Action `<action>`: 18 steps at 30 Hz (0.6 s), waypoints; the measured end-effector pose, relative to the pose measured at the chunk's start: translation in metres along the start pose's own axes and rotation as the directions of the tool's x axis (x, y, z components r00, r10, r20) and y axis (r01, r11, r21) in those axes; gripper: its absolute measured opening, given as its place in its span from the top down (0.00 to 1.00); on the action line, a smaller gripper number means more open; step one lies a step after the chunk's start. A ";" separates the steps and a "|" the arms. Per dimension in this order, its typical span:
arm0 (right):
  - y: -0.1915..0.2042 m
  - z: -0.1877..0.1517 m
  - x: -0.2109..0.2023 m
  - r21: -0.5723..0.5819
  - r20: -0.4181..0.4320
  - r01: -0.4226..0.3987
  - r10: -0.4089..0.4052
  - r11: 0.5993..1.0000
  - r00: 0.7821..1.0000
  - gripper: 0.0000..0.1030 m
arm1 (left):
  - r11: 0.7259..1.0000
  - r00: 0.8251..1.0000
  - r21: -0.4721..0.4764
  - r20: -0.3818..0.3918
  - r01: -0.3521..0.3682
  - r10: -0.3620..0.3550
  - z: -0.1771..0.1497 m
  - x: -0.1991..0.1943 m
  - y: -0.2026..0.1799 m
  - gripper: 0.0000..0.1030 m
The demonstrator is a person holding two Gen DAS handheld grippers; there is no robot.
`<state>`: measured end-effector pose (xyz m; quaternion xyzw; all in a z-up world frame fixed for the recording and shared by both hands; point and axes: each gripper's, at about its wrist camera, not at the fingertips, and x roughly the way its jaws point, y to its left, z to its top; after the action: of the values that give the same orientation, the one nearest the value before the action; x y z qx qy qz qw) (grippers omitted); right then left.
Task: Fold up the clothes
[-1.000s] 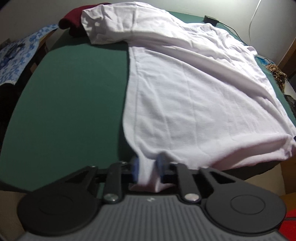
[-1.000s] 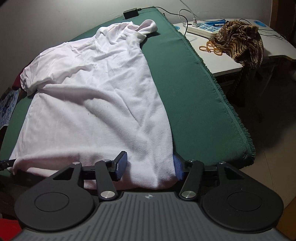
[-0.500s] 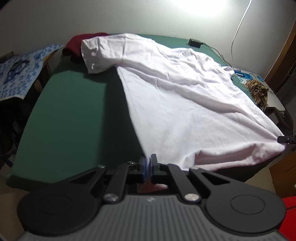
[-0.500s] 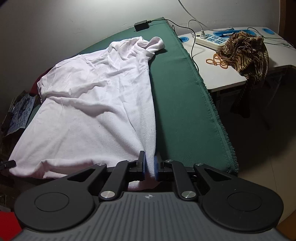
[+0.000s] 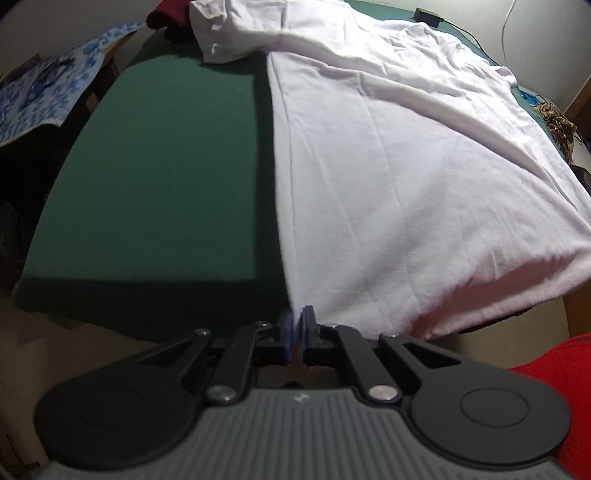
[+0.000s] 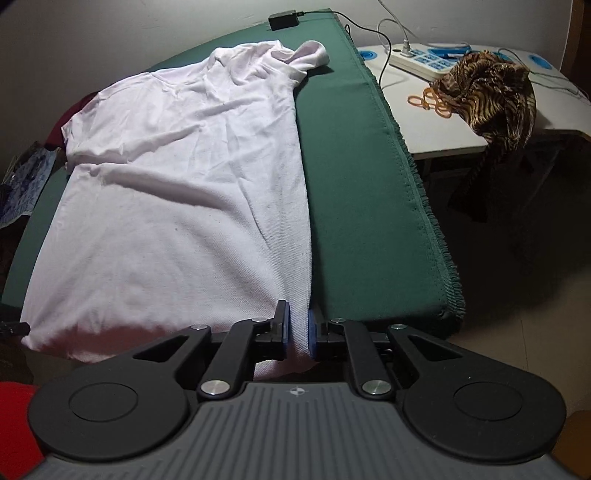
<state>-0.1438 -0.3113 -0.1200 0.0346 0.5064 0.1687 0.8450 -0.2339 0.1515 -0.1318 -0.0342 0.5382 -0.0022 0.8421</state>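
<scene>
A white T-shirt (image 5: 388, 177) lies spread on a green-covered table (image 5: 159, 170), collar end far from me. My left gripper (image 5: 296, 325) is shut on the shirt's near left hem corner, blue pads pinching the cloth. In the right wrist view the same white T-shirt (image 6: 184, 192) stretches away, and my right gripper (image 6: 298, 325) is shut on its near right hem corner, with a fold of fabric between the blue pads. The hem between the two corners hangs slack over the table's front edge.
A dark red garment (image 5: 170, 14) lies at the far left corner. A blue patterned cloth (image 5: 44, 92) sits left of the table. Right of the green table (image 6: 354, 184) stands a white side table (image 6: 436, 125) with a power strip (image 6: 424, 59), rubber bands (image 6: 430, 101) and a tiger-print cloth (image 6: 491, 92). A black adapter (image 6: 282, 18) lies at the far edge.
Both grippers have closed on the hem corners; the right jaws went from wide to pinching the cloth. The hem corners have lifted slightly and the shirt is pulled tauter.
</scene>
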 end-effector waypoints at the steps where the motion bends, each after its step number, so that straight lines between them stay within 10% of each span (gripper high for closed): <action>1: 0.001 0.002 -0.004 0.004 0.013 -0.006 0.006 1.000 1.000 0.90 | 1.000 1.000 0.020 0.000 -0.007 0.007 0.001 -0.001 -0.002 1.00; 5: -0.008 0.009 -0.015 0.123 0.081 -0.177 0.168 0.977 0.982 0.90 | 0.987 0.993 0.122 -0.033 -0.108 0.112 -0.003 0.009 0.000 0.98; 7: 0.002 0.009 -0.010 0.071 0.064 -0.047 0.043 0.996 0.997 0.84 | 0.983 0.988 0.127 -0.061 -0.135 0.143 -0.007 0.009 0.013 0.98; 11: -0.006 0.003 -0.003 0.048 0.028 0.089 -0.090 0.995 0.996 0.68 | 0.981 0.992 0.155 -0.002 -0.121 0.123 -0.002 -0.015 0.019 0.98; 18: 0.031 0.017 0.022 -0.001 0.077 -0.019 0.019 1.000 0.997 0.66 | 0.985 0.994 0.170 0.104 0.017 -0.035 0.037 0.005 -0.045 0.76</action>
<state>-0.1273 -0.2730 -0.1230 0.0457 0.4730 0.1755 0.8622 -0.1967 0.1089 -0.1186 0.0302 0.4899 -0.0573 0.8694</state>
